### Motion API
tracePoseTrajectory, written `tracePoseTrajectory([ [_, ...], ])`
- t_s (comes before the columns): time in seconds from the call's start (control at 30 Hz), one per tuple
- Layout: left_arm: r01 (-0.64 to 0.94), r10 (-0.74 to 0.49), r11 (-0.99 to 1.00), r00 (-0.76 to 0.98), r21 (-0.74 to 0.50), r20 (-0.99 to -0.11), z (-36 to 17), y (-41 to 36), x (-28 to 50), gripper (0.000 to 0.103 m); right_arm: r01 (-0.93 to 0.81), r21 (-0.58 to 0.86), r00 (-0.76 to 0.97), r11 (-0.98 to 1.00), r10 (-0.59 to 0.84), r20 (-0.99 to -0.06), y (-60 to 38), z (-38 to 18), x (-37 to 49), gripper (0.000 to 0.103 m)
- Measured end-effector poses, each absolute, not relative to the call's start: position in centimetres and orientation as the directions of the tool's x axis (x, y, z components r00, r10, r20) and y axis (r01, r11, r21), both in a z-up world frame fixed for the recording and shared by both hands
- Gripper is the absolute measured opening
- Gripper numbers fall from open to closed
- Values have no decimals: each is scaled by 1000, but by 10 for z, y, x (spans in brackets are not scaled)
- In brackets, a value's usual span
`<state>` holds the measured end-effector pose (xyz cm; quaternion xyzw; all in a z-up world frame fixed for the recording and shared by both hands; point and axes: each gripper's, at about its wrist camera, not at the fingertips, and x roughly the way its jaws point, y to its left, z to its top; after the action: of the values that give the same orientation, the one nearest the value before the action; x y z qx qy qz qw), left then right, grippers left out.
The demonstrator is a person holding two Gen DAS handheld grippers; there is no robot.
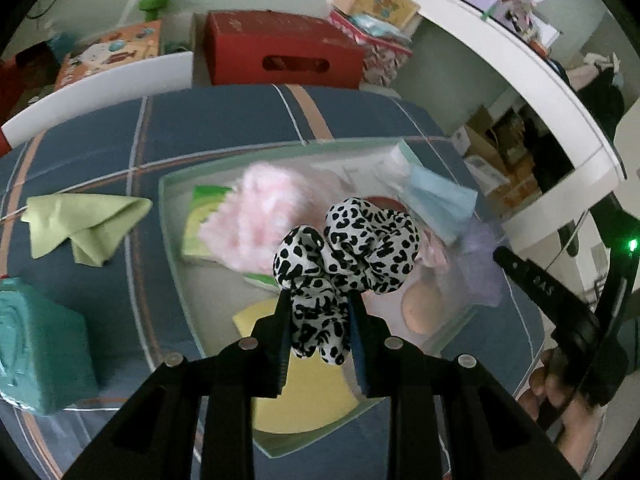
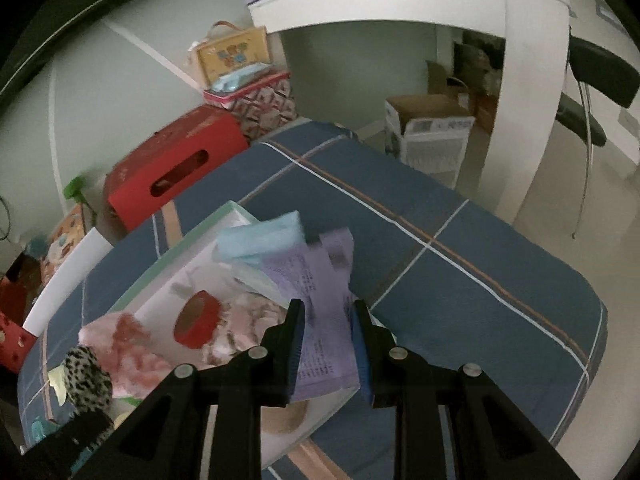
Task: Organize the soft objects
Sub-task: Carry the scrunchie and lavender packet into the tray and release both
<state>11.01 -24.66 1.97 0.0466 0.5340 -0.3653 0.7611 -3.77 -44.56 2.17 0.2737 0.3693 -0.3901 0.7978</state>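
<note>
My left gripper (image 1: 320,300) is shut on a black-and-white spotted scrunchie (image 1: 352,252), held above a shallow pale green tray (image 1: 168,216) on the blue checked bed. The tray holds a fluffy pink item (image 1: 256,216), a green packet (image 1: 204,212), a blue face mask (image 1: 436,200), a yellow cloth (image 1: 304,396) and a red tape roll (image 2: 198,318). My right gripper (image 2: 328,308) is shut on a lilac printed packet (image 2: 324,320) over the tray's right end. The scrunchie (image 2: 86,376) also shows at the lower left of the right wrist view.
A light green cloth (image 1: 84,224) and a teal box (image 1: 40,348) lie on the bed left of the tray. A red carton (image 1: 280,48) and patterned boxes (image 1: 380,4) stand behind the bed. A white desk (image 1: 532,80) rises on the right, with cardboard boxes (image 2: 432,136) under it.
</note>
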Motion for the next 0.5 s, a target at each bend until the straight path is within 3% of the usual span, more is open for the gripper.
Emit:
tracePoseTrajectory([
  [0.27,614,-465,733,138,-293,-874,-5,-265,108,29,841,156,394,517,-390,-832,-454,2,-38,25],
  [0.4,619,-463,730,136,-289,-876,-10,-270,108,40,837,148,397,527,-398,-827,-449,6,-37,25],
  [0.47,623,-468,724,127,-297,-875,-9,-270,107,49,834,148,400,532,-398,-826,-447,8,-35,25],
  [0.5,622,-466,725,128,-295,-876,-7,-271,107,59,834,147,401,533,-401,-824,-447,10,-35,25],
])
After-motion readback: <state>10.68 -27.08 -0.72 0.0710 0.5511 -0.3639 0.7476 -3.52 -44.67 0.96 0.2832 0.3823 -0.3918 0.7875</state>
